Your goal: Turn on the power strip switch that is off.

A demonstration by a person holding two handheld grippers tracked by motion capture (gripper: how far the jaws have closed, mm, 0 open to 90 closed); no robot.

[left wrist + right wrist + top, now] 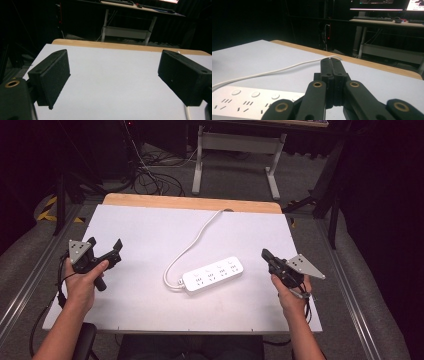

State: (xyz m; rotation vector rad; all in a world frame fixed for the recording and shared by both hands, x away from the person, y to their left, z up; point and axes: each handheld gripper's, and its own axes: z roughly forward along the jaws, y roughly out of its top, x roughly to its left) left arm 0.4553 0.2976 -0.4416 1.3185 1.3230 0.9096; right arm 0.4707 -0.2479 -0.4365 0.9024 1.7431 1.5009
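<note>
A white power strip [213, 274] with several sockets lies near the middle of the white table top [150, 230]; its white cable [192, 242] runs to the far edge. My left gripper [104, 247] is held at the table's left side, jaws wide apart with nothing between them; its black pads [53, 75] frame bare table in the left gripper view. My right gripper [265, 254] hovers just right of the strip, jaws pressed together and empty. In the right gripper view the shut gripper [333, 61] points past the strip [249, 101] and the cable [274, 70].
A wooden strip [192, 202] borders the table's far edge. Beyond it stand a white desk frame [235, 155] and loose dark cables [150, 177] on the floor. Metal rails [30, 280] run along both sides of the table.
</note>
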